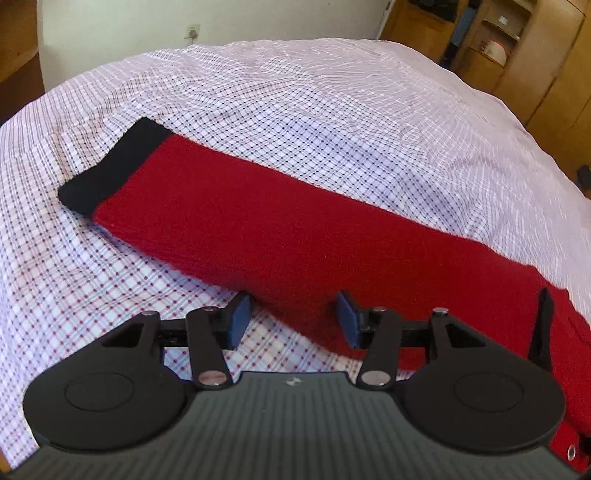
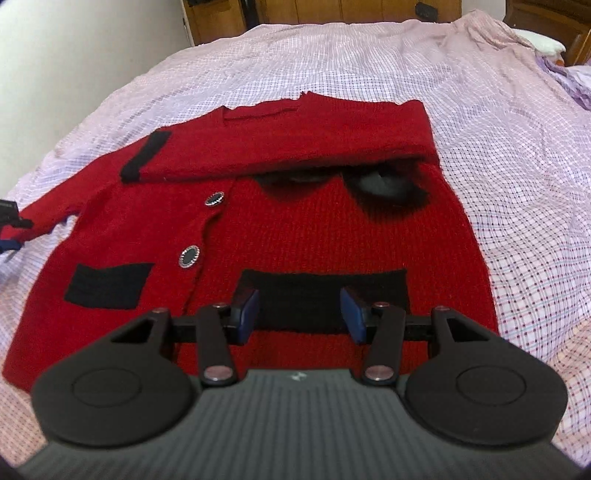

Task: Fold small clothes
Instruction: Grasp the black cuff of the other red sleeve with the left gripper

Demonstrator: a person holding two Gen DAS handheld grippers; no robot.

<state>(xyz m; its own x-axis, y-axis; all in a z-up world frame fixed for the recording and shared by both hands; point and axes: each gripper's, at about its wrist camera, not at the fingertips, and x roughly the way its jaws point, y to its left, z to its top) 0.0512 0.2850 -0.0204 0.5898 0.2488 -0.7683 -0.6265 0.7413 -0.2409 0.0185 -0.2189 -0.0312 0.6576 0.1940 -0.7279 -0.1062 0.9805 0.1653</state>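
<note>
Red knit cardigan (image 2: 295,221) spread flat on a bed, on top of a checked sheet (image 2: 498,147) in pink and lilac. One sleeve folded across the chest, black cuff (image 2: 146,157) landing near the left shoulder area. Other sleeve (image 1: 258,229) stretched straight out over the sheet, black cuff (image 1: 110,173) at the far end. Two black pockets (image 2: 109,286) low on the front, plus two dark round buttons (image 2: 189,256) along the opening.

Left hand-held gripper (image 1: 291,321) spread, blue pads on either side of the outstretched sleeve's lower edge, not pressing on it as far as visible. Right hand-held gripper (image 2: 299,314) also spread, hovering over the right-side black pocket, nothing pinched.

Around the bed: wooden cupboards (image 1: 535,55) off to one side, white wall with a socket (image 1: 192,31), a rumpled lilac cloth (image 2: 569,74) near the far corner. Nothing lying on the cardigan itself.
</note>
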